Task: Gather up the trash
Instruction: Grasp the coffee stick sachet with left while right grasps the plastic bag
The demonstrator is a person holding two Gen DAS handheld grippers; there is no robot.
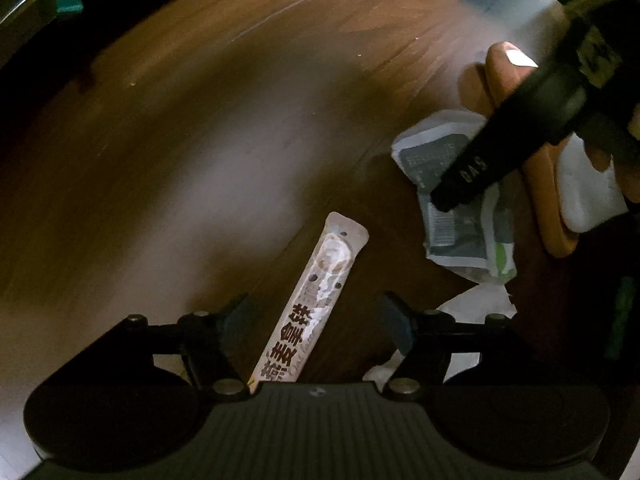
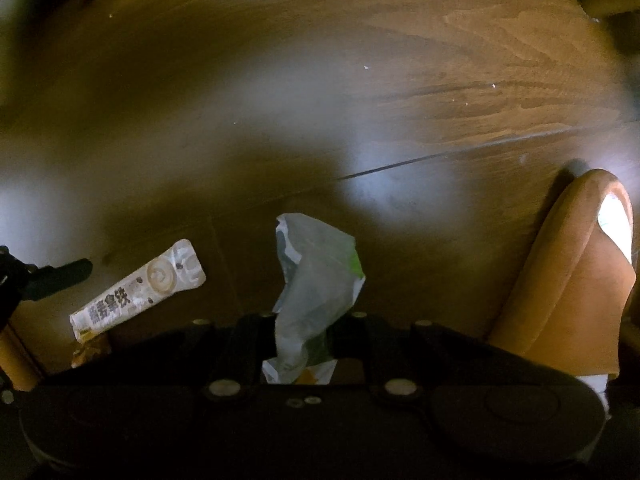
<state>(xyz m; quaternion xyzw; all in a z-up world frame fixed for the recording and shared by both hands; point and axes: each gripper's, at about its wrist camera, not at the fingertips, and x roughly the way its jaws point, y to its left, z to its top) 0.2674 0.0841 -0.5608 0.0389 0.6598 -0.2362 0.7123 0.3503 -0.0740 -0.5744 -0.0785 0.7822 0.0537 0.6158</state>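
The right gripper (image 2: 302,336) pinched a limp, light wrapper (image 2: 316,276) above the floor (image 2: 400,80). The left gripper (image 1: 316,320) stood open over a stiffer sachet (image 1: 316,292), likely best grasped mid-length.

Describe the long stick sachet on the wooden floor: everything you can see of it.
The stick sachet is a long, narrow packet of glossy film, pale beige-white with dark printed characters and a round coffee-cup picture near one flat-sealed end. It looks slightly creased and lies flat on the wooden floor. In the left wrist view it runs lengthwise between the fingers of the open left gripper, neither pad pressing it. A crumpled grey-green wrapper lies apart, to its right.
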